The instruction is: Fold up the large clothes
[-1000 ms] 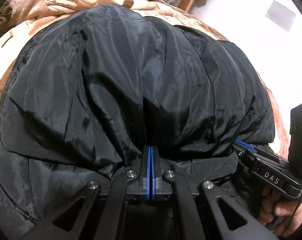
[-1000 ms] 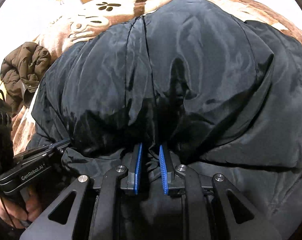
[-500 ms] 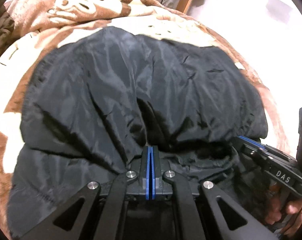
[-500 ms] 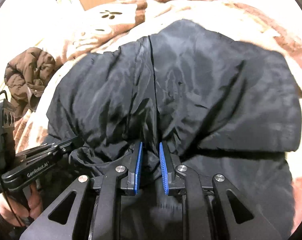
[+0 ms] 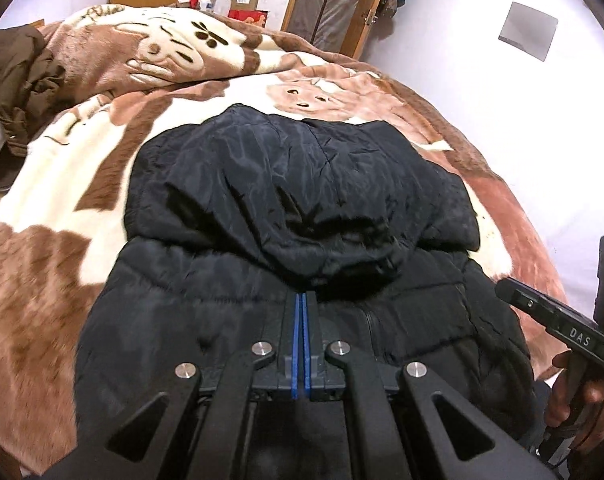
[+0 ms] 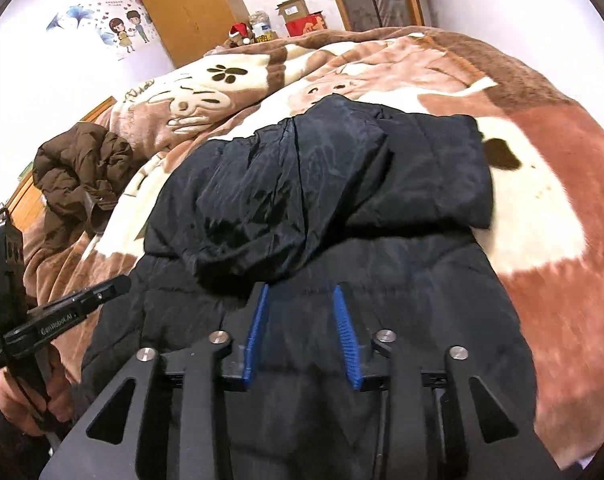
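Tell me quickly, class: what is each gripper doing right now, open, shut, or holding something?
Left gripper: shut, pads pressed together at the edge of the black jacket; no fabric visibly clamped.
Right gripper: open, holding nothing, over the jacket.

Both wrist views close, looking forward over shared black jacket (image 5: 302,208), blanket (image 6: 541,152).

Shiny cloth on plush fleece

The black coat (image 5: 302,184) is quilted, padded cloth with a faint crinkled sheen. The blanket (image 5: 62,208) beneath looks thick, soft and fuzzy. Each tool (image 5: 301,300) (image 6: 300,296) is matt black plastic with ribbed blue pads (image 6: 343,332) and bright metal pins. The wardrobe (image 6: 186,8) is smooth wood.
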A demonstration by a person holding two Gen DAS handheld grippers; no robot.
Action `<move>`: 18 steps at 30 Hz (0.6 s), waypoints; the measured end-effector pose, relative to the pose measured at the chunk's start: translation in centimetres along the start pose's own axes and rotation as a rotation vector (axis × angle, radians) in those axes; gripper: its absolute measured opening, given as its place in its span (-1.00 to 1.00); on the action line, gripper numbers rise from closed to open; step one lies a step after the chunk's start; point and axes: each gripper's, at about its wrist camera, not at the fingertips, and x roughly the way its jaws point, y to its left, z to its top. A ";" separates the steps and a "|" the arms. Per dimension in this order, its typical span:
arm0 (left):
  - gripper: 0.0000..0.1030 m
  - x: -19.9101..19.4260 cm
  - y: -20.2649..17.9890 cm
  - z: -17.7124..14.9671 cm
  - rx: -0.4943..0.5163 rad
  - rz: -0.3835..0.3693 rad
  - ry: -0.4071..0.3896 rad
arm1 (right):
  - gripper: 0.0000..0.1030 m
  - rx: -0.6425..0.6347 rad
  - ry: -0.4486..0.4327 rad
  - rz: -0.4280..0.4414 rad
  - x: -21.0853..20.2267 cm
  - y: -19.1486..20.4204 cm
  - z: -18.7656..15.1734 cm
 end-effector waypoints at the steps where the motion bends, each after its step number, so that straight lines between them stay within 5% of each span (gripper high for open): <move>1: -0.97 -0.7 -0.1 -0.4 0.003 0.012 -0.002 | -0.28 -0.007 0.000 -0.004 -0.6 0.1 -0.5; 18: -0.96 -6.7 0.1 -6.2 0.029 0.096 -0.014 | -0.23 0.055 0.005 -0.072 -6.1 -3.5 -6.6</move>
